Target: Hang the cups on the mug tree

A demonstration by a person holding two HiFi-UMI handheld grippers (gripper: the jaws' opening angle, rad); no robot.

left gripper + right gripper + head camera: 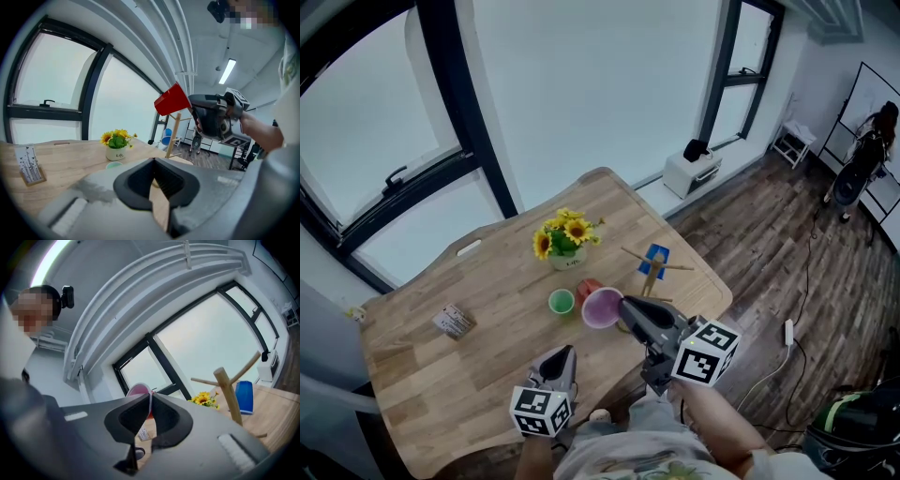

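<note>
The right gripper [626, 306] is holding the red cup [600, 306] by its rim. In the right gripper view its jaws are standing narrow, with the thin cup wall pinched between them. The cup is hanging in the air above the table [487, 375], tilted, with its pale pink opening turning toward the person. In the head view it is sitting at about 8 o'clock from the mug tree [652, 272], near it but not touching any branch. The wooden tree is standing upright near the table edge at 3 o'clock. A blue cup [656, 255] is showing right at its stem, but I cannot tell if it is hanging on a branch. The green cup [562, 302] is standing upright on the table at 6 o'clock from the sunflower pot [565, 242], just at 9 o'clock from the held cup. The left gripper [561, 354] is hovering low at 6 o'clock over the near table edge, its jaws standing almost together with nothing between them. A small card holder [453, 321] is lying at 9 o'clock.
</note>
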